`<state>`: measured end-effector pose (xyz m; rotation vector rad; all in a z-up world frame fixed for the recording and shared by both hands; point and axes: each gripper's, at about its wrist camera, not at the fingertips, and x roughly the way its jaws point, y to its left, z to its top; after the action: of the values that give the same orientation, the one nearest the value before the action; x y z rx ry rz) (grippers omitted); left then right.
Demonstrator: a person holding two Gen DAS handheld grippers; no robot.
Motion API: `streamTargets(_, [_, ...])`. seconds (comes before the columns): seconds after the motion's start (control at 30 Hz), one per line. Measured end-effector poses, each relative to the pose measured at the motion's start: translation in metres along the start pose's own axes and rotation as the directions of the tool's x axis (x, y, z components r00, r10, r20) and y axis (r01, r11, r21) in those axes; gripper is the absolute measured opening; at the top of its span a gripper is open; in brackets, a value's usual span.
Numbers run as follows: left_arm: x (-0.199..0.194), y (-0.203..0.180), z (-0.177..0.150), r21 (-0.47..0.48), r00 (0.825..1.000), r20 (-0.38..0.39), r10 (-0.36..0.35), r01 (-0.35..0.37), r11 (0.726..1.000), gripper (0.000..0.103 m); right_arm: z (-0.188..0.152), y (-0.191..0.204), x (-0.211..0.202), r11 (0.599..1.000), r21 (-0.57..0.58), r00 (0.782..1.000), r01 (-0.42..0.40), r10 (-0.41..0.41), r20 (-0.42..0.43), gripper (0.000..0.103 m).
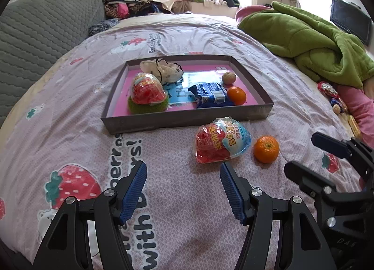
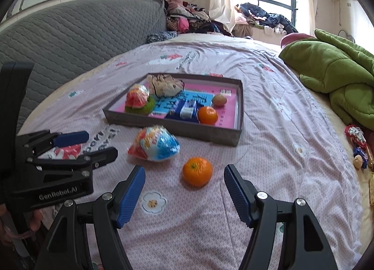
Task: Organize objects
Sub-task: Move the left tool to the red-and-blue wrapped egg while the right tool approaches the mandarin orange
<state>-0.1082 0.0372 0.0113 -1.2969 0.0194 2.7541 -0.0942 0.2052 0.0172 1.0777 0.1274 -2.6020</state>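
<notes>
Nearest the left wrist camera, the left gripper (image 1: 183,191) hangs over the printed bedspread (image 1: 70,111) with its jaws wide apart and nothing between them. Just ahead of its right jaw lies a snack bag (image 1: 221,140) in red and blue wrapping, and beside that, further right, a loose orange (image 1: 266,149). Behind both sits a shallow tray (image 1: 187,119) that already holds another snack bag on a green knitted piece, a spotted cloth, a blue packet, a second orange and a small brownish fruit. The right gripper (image 1: 301,155) shows at the right edge, its jaws apart too.

From the right wrist view, the right gripper (image 2: 184,190) is open and empty, and the loose orange (image 2: 197,171) lies just ahead, roughly centred between its jaws. The snack bag (image 2: 154,143) rests to the left, close to the tray's (image 2: 173,131) near wall. The left gripper (image 2: 86,146) sits low at the left, near the bag.

Two things look left to put away, so this reads as the approach to a pickup: each gripper seems lined up on its own item. Next, each would need to drop around its target and close gently, since the bag is crinkly and the orange may roll on soft bedding. The tray's near wall must be cleared by lifting; free floor remains in its middle and right part. A green blanket (image 2: 339,78) lies well apart to the right.
</notes>
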Motion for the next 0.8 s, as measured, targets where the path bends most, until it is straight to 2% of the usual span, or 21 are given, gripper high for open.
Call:
streamTargets(0.2, [0.014,-0.006,0.002,0.022,1.0,-0.016,-0.013,0.013,1.0,0.067,-0.01,0.002,0.014,0.999,-0.03,0.998,0.015,-0.017,-0.052,0.069])
streamTargets(0.47, [0.034,-0.019,0.012,0.106,0.999,-0.009,-0.05,0.051,0.993,0.067,-0.017,0.007,0.026,0.997,-0.08,0.996,0.021,-0.028,-0.088,0.069])
streamTargets(0.8, [0.059,-0.025,0.023,0.13,0.997,-0.03,-0.077,0.08,0.988,0.067,-0.016,-0.005,0.035,0.999,-0.045,0.995,0.028,-0.032,-0.094,0.069])
